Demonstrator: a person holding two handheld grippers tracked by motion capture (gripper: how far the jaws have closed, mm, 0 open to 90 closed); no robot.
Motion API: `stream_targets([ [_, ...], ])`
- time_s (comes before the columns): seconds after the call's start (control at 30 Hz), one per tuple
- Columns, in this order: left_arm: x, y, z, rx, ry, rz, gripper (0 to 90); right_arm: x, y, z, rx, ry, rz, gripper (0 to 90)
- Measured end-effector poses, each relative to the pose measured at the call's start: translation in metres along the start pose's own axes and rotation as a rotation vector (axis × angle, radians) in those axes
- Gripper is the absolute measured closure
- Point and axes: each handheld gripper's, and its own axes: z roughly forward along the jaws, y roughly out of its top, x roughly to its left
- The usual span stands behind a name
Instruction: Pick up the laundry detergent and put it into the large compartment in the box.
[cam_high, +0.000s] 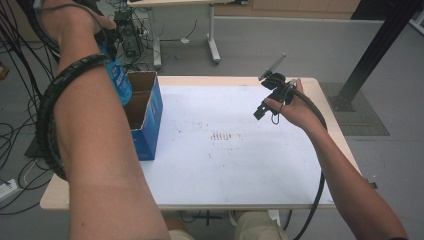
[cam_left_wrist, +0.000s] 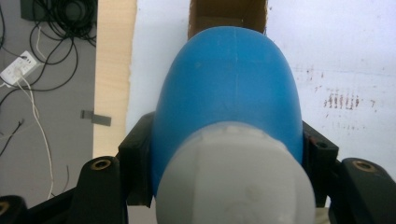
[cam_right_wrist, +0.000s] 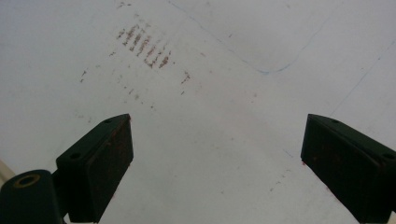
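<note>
White sheeting is covering the light wooden table (cam_high: 320, 85), and faint reddish-brown marks (cam_high: 224, 136) are being seen near its middle, while the grey floor around it is being crossed by black cables (cam_high: 15, 135). At the table's left edge an open blue cardboard box (cam_high: 150, 112) is standing, with its brown inside being shown from above. A blue plastic bottle (cam_high: 119, 80) with a white label is being held over the opening of this box by the left gripper (cam_high: 107, 42), high above the table. In the left gripper view, the blue bottle (cam_left_wrist: 229, 84) is being pressed on both sides by the black pads (cam_left_wrist: 137, 154), its pale cap (cam_left_wrist: 233, 177) is pointing toward the camera, and the brown box interior (cam_left_wrist: 229, 16) is lying just beyond the bottle's far end. The right gripper (cam_high: 267, 97) is being held in the air above the right half of the table, well apart from the box. In the right gripper view its jaws are standing wide apart with nothing between them, and only the white sheet with the stains (cam_right_wrist: 144, 46) is lying under them.
</note>
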Motion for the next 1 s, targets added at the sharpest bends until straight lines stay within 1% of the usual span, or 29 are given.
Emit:
stream_targets([
  [0.2,0.001,0.001,0.018,0.011,0.001,-0.001,37.4,0.000,0.002,0.002,0.009,0.000,0.005,9.4],
  [0.4,0.003,0.000,0.038,0.021,-0.003,-0.007,37.5,0.002,0.004,0.004,0.010,-0.004,-0.002,9.4],
  [0.57,0.002,0.000,0.053,0.030,0.000,0.000,37.5,0.003,0.005,0.005,0.012,-0.004,-0.003,9.4],
  [0.77,0.002,-0.001,0.072,0.043,-0.014,0.003,37.5,0.005,0.006,0.007,0.018,-0.001,-0.003,9.4],
  [0.83,0.001,-0.002,0.078,0.044,-0.015,0.005,37.5,0.005,0.006,0.007,0.017,0.000,-0.009,9.4],
  [1.0,-0.001,-0.003,0.096,0.054,-0.014,0.008,37.4,0.006,0.006,0.009,0.020,-0.001,-0.004,9.4],
])
